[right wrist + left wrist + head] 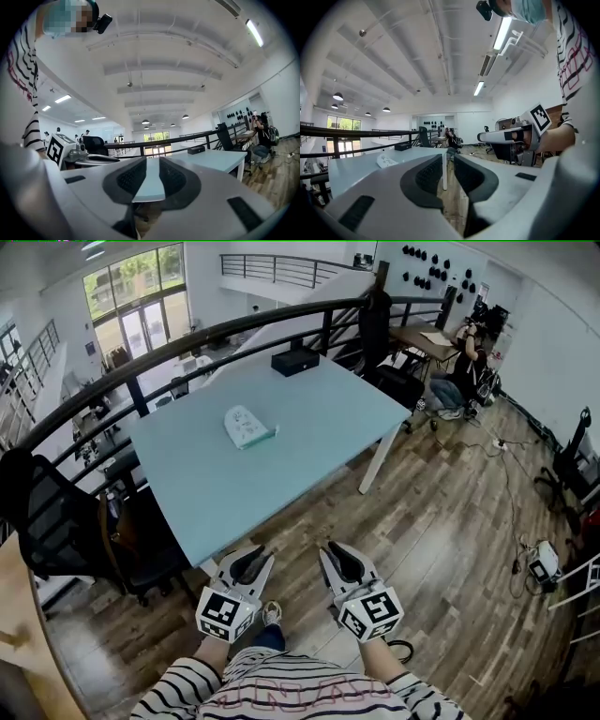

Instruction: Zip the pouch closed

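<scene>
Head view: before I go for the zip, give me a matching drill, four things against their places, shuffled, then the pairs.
1 pouch
2 black box
3 left tongs
4 black chair

a far table edge, by the railing
b short of the table's near edge
c mid-table
d left of the table

Pairs: 1-c, 2-a, 3-b, 4-d

pouch [248,427] zip state too small to tell

Bright, even light from ceiling strips [502,33]; heavy fisheye warp
</scene>
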### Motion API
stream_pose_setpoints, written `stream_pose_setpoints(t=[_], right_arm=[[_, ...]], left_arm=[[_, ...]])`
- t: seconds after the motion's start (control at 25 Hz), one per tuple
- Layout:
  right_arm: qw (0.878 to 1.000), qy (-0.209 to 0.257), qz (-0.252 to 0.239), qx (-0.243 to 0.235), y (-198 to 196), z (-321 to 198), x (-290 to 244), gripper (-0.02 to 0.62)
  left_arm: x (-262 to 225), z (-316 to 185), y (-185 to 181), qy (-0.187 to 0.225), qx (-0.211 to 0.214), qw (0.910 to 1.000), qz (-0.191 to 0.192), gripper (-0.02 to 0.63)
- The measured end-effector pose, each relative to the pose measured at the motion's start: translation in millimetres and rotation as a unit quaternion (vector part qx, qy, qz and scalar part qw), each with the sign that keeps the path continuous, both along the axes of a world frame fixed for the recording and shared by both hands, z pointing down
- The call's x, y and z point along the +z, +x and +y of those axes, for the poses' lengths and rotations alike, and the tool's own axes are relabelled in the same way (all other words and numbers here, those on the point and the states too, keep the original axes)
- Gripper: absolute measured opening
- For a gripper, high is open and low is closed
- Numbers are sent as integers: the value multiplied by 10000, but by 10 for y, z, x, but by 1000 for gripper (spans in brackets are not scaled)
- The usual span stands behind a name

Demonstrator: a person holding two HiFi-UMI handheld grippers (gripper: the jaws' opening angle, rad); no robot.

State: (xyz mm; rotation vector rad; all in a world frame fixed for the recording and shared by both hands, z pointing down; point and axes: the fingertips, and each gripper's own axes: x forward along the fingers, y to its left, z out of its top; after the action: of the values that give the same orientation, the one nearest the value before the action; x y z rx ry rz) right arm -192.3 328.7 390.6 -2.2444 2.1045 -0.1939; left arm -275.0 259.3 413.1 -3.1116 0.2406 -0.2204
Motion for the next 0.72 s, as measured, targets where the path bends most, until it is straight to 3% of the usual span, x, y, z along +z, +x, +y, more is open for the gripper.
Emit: stream_pose_setpoints(t=[0.08, 0.12, 0.72], right_arm=[[10000, -37, -28, 1, 122, -184, 18, 153], [10000, -52, -26, 15, 191, -281, 22, 153], [9987, -201, -221, 402, 1024, -1654, 134, 153]], left_arm=[[28, -206, 132, -95, 4, 10000, -5, 135], [41, -311, 203, -123, 22, 9999, -18, 147], [210, -1793, 906, -295, 244, 9989, -275, 146]])
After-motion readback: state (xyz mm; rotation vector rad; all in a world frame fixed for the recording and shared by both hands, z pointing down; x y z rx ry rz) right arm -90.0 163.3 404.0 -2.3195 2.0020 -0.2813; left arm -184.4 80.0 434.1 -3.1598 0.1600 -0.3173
